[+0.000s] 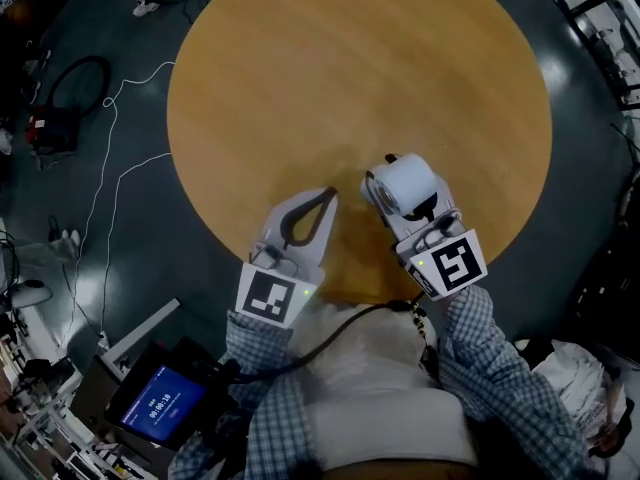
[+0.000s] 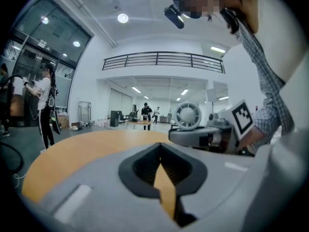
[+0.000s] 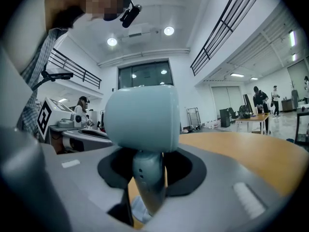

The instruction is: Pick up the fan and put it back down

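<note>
Fan (image 1: 405, 181), small, pale, drum-shaped head on a short grey stem.

Location: at the near edge of the round wooden surface (image 1: 330, 68), just ahead of the person. It is carried in the right gripper (image 1: 398, 208). Whether its base is resting on the wood or just clear of it cannot be told.

Hold: the right gripper's fingers (image 3: 227, 178) are clenched on the stem below the head. The head stands upright above them, and a pale base shows below.

Left gripper (image 1: 327, 198): just beside the right one and apart from it. Its fingers (image 2: 96, 178) are closed tip to tip on nothing, with bare wood visible through the loop between them. It takes no part in the hold.

Step in hand (judged): the carry and set-down part of the task.
- Keep the stem vertical so the base meets the wood flat.
- Lower gently and let go only once the base bears fully, since the top-heavy head could tip the fan if it lands on an edge.
- Set it a little farther in from the rim.
- Keep the left gripper clear of the head.

Pose:
- Both grippers lie side by side, pointing away from the body across the surface, nearly level with the noses slightly down.
- The marker cubes (image 1: 450, 263) are at the rear.
- The forearms, in checked sleeves (image 1: 500, 358), are drawn close to the torso.
</note>
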`<state>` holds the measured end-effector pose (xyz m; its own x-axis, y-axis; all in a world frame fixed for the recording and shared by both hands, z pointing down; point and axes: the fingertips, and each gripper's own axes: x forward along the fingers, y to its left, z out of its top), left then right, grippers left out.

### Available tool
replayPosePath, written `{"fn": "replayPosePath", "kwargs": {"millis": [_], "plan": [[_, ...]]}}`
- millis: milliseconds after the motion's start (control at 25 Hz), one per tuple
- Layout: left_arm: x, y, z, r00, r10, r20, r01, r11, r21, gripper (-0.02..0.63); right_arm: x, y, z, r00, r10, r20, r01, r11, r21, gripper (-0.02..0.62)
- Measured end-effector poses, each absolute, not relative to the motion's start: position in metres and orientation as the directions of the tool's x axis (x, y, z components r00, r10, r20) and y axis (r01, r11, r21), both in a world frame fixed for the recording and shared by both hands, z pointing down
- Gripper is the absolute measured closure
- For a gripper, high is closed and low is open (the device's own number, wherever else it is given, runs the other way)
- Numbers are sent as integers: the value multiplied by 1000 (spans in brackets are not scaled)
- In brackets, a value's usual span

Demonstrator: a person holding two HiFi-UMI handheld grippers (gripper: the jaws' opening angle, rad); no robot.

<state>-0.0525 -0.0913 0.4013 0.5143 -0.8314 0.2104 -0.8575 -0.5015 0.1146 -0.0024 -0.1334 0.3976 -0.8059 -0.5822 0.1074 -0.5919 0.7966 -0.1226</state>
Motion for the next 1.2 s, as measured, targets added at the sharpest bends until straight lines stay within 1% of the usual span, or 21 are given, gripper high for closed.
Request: {"fn": "replayPosePath", "kwargs": {"millis": [440, 880, 1000, 1040, 1120, 1200], "plan": [[-68, -101, 450, 473, -842, 258, -881, -451, 145, 606, -13, -141, 463, -830, -536, 154, -556, 816, -158, 456], [-72, -98, 450, 471, -843, 261, -882, -450, 139, 607, -18, -134, 471, -822, -540, 179, -565, 813, -138, 456], [-71, -97, 451, 475, -838, 268, -880, -455, 138, 606, -11, -127, 486, -811, -530, 247, -571, 808, -142, 456], [-71, -97, 451, 475, -838, 268, -880, -454, 139, 606, -10, -127, 486, -811, -532, 243, -573, 807, -143, 456], [-71, -97, 451, 475, -839, 267, -880, -453, 141, 607, -13, -130, 478, -817, -543, 193, -572, 807, -149, 454], [-71, -96, 451, 477, -837, 268, -879, -456, 139, 606, -13, -131, 476, -817, -546, 183, -573, 803, -165, 454]]}}
